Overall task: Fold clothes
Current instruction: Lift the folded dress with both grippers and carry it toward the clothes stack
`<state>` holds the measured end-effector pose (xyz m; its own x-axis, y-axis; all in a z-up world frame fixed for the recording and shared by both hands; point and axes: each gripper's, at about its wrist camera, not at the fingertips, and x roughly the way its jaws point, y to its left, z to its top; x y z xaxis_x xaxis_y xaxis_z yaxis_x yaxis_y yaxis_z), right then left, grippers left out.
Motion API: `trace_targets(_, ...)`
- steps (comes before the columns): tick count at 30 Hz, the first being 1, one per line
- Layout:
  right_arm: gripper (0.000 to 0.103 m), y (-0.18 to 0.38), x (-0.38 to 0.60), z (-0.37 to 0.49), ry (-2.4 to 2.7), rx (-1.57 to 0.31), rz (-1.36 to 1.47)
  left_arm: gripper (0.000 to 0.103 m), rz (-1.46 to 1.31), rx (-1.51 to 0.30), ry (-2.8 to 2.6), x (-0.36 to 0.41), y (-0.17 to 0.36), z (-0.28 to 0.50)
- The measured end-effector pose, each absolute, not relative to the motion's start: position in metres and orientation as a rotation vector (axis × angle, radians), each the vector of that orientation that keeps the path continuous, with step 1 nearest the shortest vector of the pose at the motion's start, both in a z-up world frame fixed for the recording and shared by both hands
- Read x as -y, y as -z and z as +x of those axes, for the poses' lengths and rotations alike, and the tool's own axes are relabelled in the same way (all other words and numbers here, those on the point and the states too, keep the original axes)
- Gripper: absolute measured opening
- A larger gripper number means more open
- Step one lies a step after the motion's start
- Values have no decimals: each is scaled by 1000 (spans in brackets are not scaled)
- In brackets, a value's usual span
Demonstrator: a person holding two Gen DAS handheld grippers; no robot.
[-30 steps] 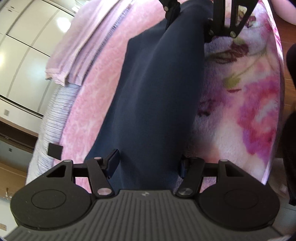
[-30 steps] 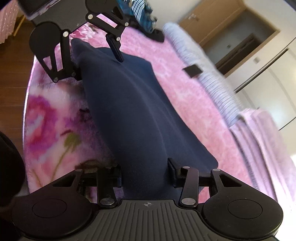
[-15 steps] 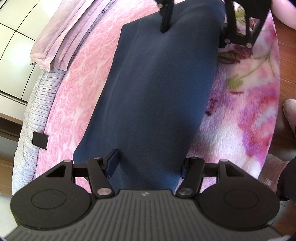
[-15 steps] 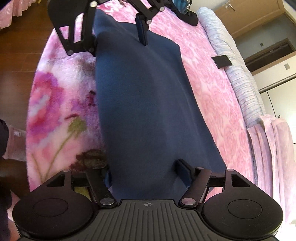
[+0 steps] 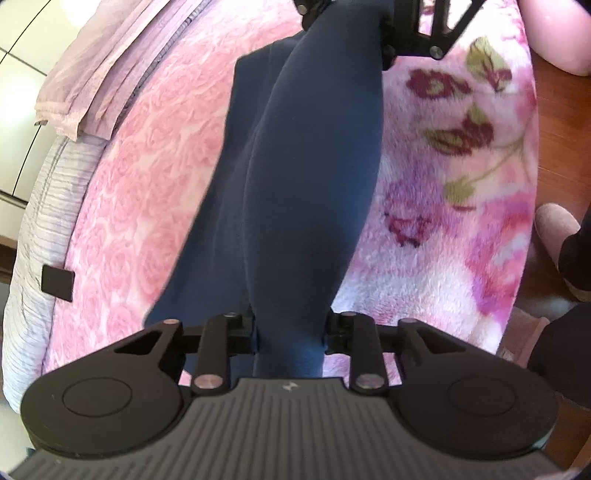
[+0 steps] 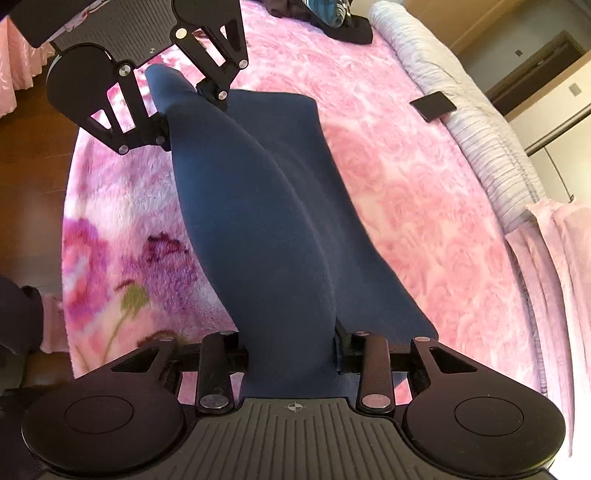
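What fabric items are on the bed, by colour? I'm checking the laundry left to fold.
Navy garment: 1, held by both grippers
Folded pink blanket: 1
Dark and striped clothes pile: 1, pieces not separable
Total: 3

garment [image 5: 295, 192]: plain navy blue, no print you could pick out
blanket [image 5: 159, 177]: pink rose relief; its near edge turns white with magenta flowers and green leaves
bedding [image 6: 491, 155]: grey-white, finely striped (a small black rectangle [image 6: 433, 106] lies on it)
grippers: your left gripper [image 5: 291, 334] and right gripper [image 6: 291, 349] are both matte black
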<state>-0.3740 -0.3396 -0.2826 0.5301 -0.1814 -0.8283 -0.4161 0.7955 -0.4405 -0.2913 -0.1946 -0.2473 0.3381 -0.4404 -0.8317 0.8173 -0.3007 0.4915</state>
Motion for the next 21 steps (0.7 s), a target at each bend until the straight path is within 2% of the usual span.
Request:
trace_targets(10, 32, 160, 369, -379, -68, -1017, -691, 20, 1326, -245, 1315, 230, 130, -293)
trace_targets(21, 32, 30, 405, -453, 302, -997, -706, 20, 1288, 144, 1464, 311, 16, -341)
